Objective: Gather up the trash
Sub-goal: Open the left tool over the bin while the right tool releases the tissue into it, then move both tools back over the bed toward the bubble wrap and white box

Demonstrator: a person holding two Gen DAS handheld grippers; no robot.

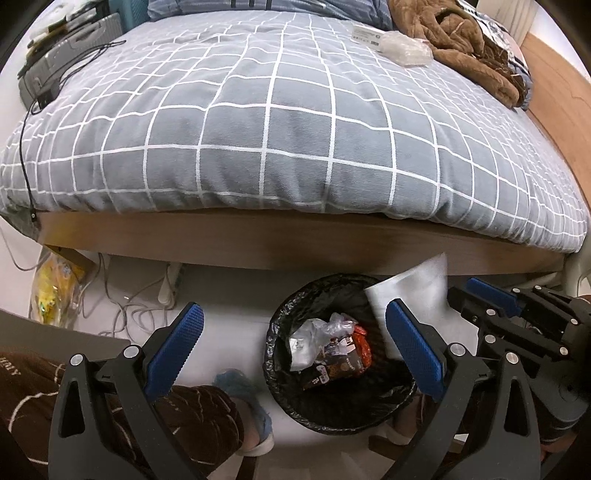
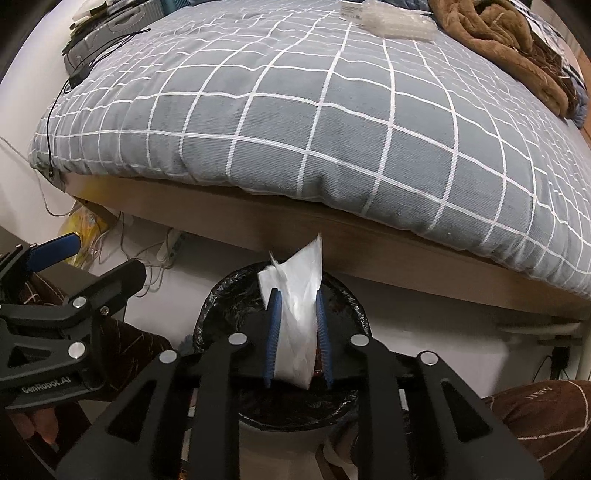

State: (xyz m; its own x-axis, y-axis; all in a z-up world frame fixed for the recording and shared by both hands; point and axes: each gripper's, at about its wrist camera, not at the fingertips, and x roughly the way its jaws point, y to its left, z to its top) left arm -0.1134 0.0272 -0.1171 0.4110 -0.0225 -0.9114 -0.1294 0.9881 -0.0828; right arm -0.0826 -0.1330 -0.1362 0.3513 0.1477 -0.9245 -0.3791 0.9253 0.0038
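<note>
A round bin with a black liner [image 1: 280, 325] [image 2: 216, 299] stands on the floor by the bed's foot, holding crumpled wrappers [image 1: 332, 349]. My right gripper [image 2: 297, 299] [image 1: 476, 295] is shut on a white plastic bag [image 2: 301, 291] [image 1: 410, 291] and holds it over the bin's far rim. My left gripper [image 1: 295, 325] is open and empty above the bin's left side; it also shows at the left of the right wrist view [image 2: 70, 247]. A clear plastic bag [image 1: 406, 48] [image 2: 399, 24] and a white label card [image 1: 369, 35] lie on the bed's far side.
The bed with a grey checked duvet [image 1: 277, 122] fills the upper view, on a wooden frame [image 1: 258, 243]. A brown garment [image 1: 472, 51] lies at its far right. Cables and a power strip [image 1: 170, 284] lie under the bed, beside a yellow bag [image 1: 51, 291]. The person's slippered foot [image 1: 243, 398] stands left of the bin.
</note>
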